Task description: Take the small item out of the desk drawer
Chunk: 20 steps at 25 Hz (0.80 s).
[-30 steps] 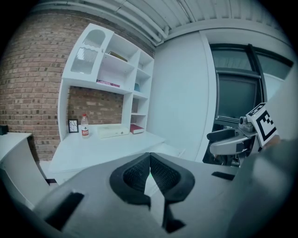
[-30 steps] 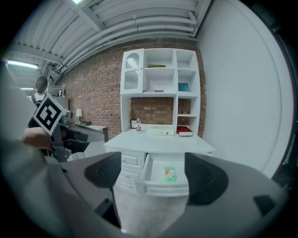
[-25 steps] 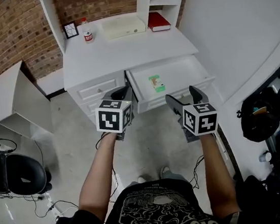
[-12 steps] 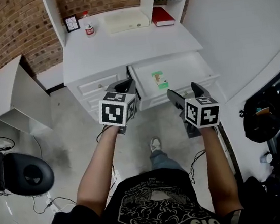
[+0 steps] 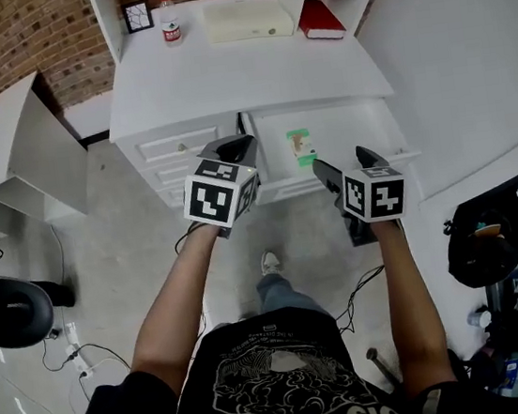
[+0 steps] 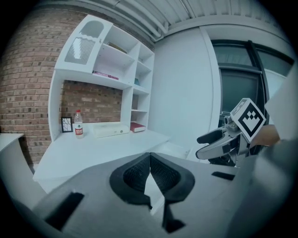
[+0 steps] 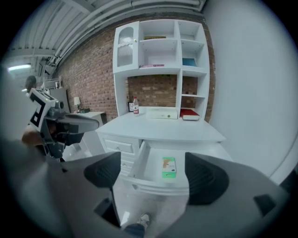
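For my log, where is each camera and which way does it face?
Head view: head-mounted, steeply down at open drawer; both arms, left tool, right tool show.
Left gripper view: on left tool, facing shelves; shut jaws, right tool show.
Right gripper view: on right tool, facing drawer; open jaws show.
Head and right gripper views share the green box.

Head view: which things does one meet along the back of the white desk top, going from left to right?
Small black-framed picture → clear plastic bottle with a red label → flat cream-white box → red book.
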Each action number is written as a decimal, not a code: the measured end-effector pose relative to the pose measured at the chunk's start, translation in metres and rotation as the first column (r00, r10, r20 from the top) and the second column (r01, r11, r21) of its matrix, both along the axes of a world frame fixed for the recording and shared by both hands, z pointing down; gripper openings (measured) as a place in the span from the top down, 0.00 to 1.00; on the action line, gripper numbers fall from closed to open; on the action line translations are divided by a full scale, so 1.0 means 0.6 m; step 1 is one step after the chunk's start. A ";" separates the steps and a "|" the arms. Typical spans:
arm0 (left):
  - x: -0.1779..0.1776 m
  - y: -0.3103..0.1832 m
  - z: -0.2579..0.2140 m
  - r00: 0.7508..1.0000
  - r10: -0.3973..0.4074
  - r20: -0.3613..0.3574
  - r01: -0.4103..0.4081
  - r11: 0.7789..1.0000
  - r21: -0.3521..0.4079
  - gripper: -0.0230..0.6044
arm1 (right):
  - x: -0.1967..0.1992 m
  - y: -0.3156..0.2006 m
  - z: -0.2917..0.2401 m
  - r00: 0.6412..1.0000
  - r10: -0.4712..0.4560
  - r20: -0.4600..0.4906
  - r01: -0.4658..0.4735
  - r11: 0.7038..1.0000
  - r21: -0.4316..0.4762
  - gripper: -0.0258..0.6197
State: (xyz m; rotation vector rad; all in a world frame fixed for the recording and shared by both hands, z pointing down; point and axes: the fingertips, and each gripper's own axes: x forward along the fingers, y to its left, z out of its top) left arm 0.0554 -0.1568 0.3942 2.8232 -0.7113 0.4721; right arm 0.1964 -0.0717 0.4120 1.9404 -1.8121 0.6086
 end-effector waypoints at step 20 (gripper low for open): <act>0.092 -0.158 0.130 0.998 -0.031 0.054 0.037 0.993 -0.111 0.95 | 0.100 -0.188 0.192 0.993 -0.080 0.083 0.104 0.938 -0.331 0.33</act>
